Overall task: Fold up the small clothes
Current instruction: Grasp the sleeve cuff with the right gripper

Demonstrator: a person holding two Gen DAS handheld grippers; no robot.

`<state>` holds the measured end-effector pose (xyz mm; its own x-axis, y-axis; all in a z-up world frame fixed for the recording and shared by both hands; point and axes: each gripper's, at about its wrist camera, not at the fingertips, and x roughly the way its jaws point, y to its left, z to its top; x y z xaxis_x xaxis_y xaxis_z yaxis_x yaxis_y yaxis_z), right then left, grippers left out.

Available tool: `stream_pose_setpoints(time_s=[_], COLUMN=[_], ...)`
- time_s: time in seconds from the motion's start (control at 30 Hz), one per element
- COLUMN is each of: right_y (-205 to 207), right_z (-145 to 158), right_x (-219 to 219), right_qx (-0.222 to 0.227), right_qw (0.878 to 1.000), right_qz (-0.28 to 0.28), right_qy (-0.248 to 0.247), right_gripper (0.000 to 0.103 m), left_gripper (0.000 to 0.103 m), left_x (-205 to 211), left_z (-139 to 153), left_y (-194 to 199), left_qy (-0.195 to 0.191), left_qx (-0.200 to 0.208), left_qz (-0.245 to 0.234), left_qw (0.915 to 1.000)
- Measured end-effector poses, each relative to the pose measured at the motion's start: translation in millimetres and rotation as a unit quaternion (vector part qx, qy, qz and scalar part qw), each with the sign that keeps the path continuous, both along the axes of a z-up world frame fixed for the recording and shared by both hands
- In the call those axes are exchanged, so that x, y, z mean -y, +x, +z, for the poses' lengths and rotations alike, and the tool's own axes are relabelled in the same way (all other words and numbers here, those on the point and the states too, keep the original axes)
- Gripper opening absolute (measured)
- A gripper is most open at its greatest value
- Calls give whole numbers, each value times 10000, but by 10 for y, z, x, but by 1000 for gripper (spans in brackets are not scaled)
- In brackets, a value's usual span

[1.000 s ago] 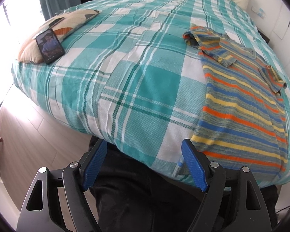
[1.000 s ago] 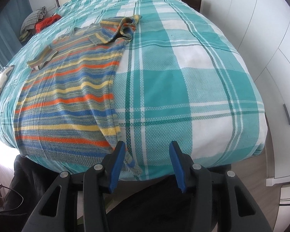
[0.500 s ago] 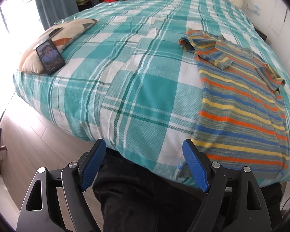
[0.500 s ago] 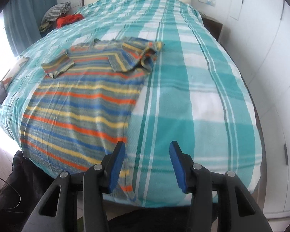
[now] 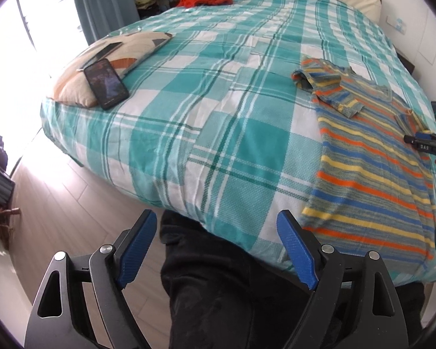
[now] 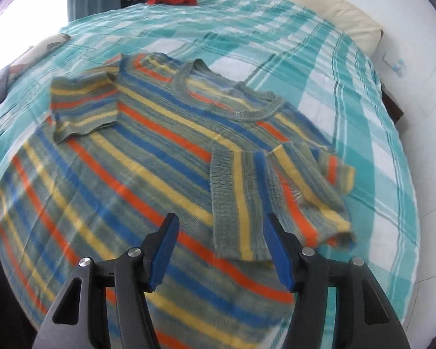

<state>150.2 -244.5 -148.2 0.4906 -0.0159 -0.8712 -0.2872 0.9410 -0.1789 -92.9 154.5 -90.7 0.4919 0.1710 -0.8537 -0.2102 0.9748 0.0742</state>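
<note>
Item: striped knit T-shirt (image 6: 148, 157), spread flat on my bed (image 5: 218, 133) for folding, sleeves turned inward, blurred. Right gripper (image 6: 221, 250) hovers lower centre, jaws apart; left gripper (image 5: 218, 250) likewise, empty.

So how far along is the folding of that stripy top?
Both short sleeves of the striped knit shirt already look folded in over its body, as it lies flat on the teal plaid bedspread. Nothing is in hand: the right gripper hovers open near one sleeve, and the left gripper is open off the bed's edge. Folding the body remains.
</note>
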Motion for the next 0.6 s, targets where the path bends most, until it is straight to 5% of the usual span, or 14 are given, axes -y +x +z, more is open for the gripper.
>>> stream_pose_setpoints(time_s=[0.07,0.17,0.37,0.6], right_y=[150,113,-280,-870], right_z=[-201,-142,522,887], right_x=[130,412,1449,3019], right_qx=[-331,-248,408,604], right_qw=[9986,9927,9717,9055], right_qz=[-296,-829,-1801,-3559], right_qy=[274,839,1471,2228], right_gripper=[58,5,4,4], left_gripper=[90,91,90,90], left_x=[-127,-296,-376,-35], left_z=[14,-75,-303,-264], left_y=[-84,-184,-163,-12], left_qy=[60,2,-378,-565], left_qx=[18,-121,-425,-298], left_qz=[171,399,527,82], left_qw=[9998,9991,9970,9979])
